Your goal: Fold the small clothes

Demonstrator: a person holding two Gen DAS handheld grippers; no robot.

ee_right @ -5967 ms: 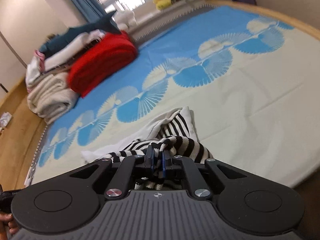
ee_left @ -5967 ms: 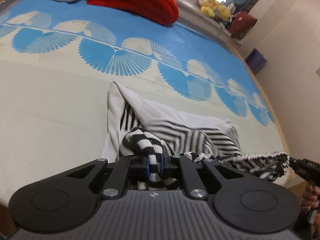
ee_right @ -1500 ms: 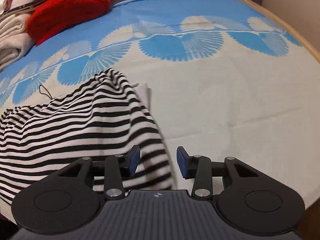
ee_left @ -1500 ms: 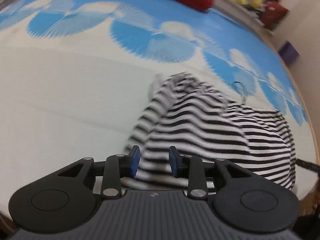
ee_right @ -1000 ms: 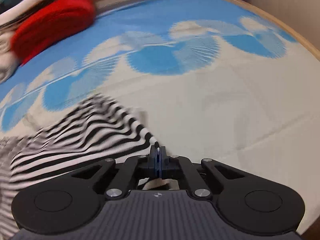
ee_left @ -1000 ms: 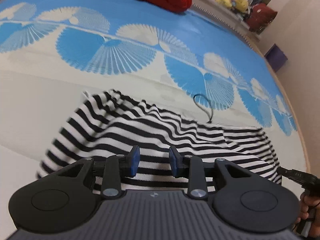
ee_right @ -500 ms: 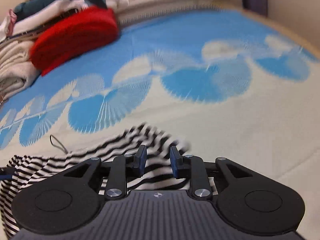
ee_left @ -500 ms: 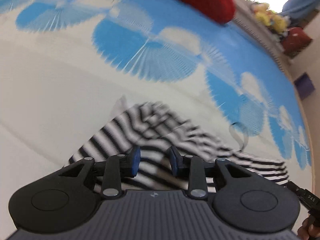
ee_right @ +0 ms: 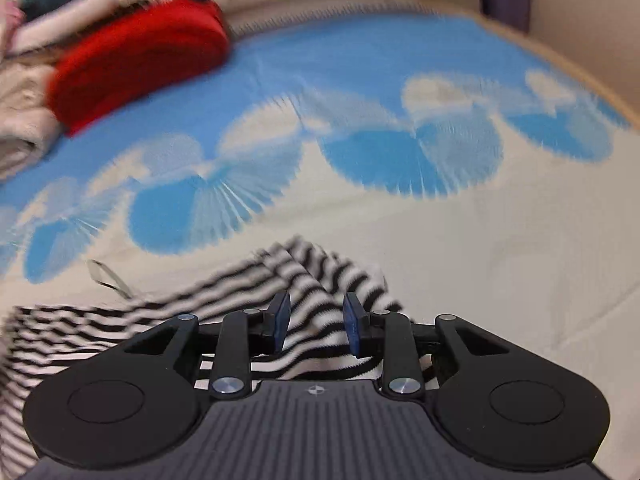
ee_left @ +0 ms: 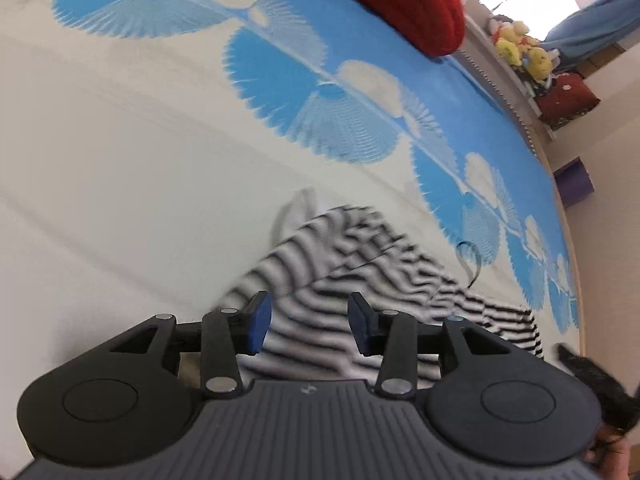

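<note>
The striped top (ee_left: 360, 280) is lying on the bed (ee_left: 120, 200), on the pale part of the cover just below the row of blue fan shapes. It is rumpled and partly doubled over, black and white bands running across it, blurred in both views. A thin dark cord loop (ee_left: 470, 258) is sticking out from its far edge onto the cover.

The left gripper (ee_left: 308, 320) is hanging over the near part of the top, pointing down at it. Its jaws are opening, with a clear gap between the blue pads (ee_left: 258, 318); striped cloth is showing through the gap, but the pads are not pressing on it.

The right gripper (ee_right: 314, 326) is hovering over the other end of the top, where the cloth is bunching into a small peak. Its jaws are opening too, narrower than the left ones. The cloth is lying below and between its pads (ee_right: 280, 320), not pinched.

At the right edge of the left view, part of a hand (ee_left: 612, 446) is showing, holding something dark; it is too blurred to tell more.

At the head of the bed a red blanket (ee_right: 136, 60) is lying folded, with pale folded bedding (ee_right: 24, 120) just beside it. Yellow plush toys (ee_left: 520, 46) are sitting on a ledge beyond the bed.
</note>
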